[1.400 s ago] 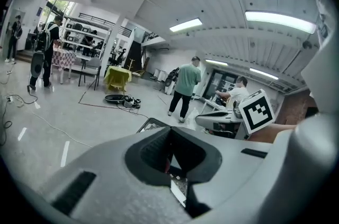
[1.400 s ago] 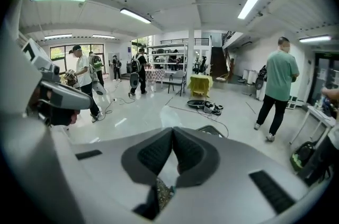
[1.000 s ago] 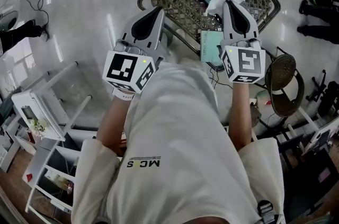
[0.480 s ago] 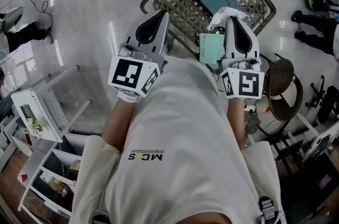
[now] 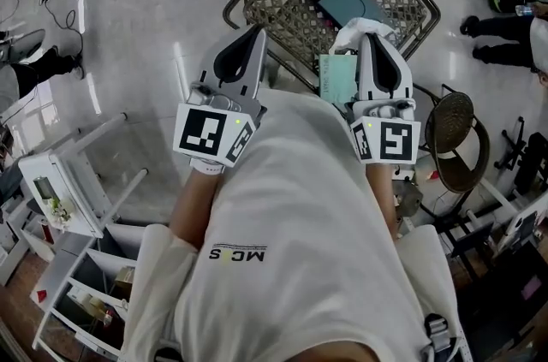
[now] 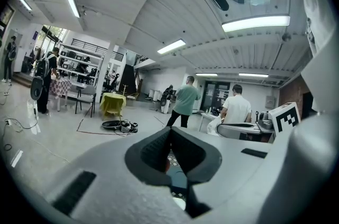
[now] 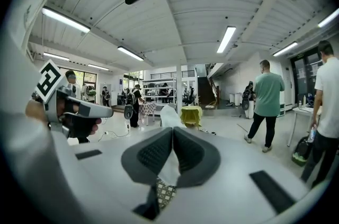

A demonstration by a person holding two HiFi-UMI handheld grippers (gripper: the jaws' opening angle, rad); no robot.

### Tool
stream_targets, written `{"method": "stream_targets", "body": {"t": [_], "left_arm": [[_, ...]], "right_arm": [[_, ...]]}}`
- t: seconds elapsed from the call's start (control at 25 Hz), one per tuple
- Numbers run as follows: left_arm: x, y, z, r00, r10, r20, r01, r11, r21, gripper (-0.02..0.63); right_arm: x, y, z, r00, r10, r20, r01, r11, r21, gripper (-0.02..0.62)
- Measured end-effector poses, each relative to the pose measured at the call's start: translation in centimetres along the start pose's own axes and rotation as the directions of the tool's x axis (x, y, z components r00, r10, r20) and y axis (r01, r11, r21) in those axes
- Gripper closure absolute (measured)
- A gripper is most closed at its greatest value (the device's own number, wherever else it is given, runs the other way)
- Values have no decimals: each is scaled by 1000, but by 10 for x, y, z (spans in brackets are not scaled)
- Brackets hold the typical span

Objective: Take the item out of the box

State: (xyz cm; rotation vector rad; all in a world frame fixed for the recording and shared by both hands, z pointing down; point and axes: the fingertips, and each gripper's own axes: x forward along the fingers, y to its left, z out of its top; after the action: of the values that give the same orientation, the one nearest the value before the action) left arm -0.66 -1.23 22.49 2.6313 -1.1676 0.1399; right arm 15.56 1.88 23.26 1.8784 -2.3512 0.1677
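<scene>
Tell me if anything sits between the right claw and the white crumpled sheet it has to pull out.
Nothing visible does. The right claw is already shut on the white crumpled sheet, which pokes out past its tips above the dark wire-mesh basket.

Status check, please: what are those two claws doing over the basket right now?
Left claw shut, empty. Right claw shut on white sheet, by green box. Wire basket underneath, nothing blocking.
</scene>
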Motion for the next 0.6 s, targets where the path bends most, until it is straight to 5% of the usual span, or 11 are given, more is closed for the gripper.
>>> {"method": "stream_targets", "body": {"t": [0.6], "left_arm": [[0, -4, 3, 1000, -21, -4, 21, 1000, 11, 586]], "right_arm": [[1, 1, 2, 1000, -18, 3, 18, 1000, 13, 575]]}}
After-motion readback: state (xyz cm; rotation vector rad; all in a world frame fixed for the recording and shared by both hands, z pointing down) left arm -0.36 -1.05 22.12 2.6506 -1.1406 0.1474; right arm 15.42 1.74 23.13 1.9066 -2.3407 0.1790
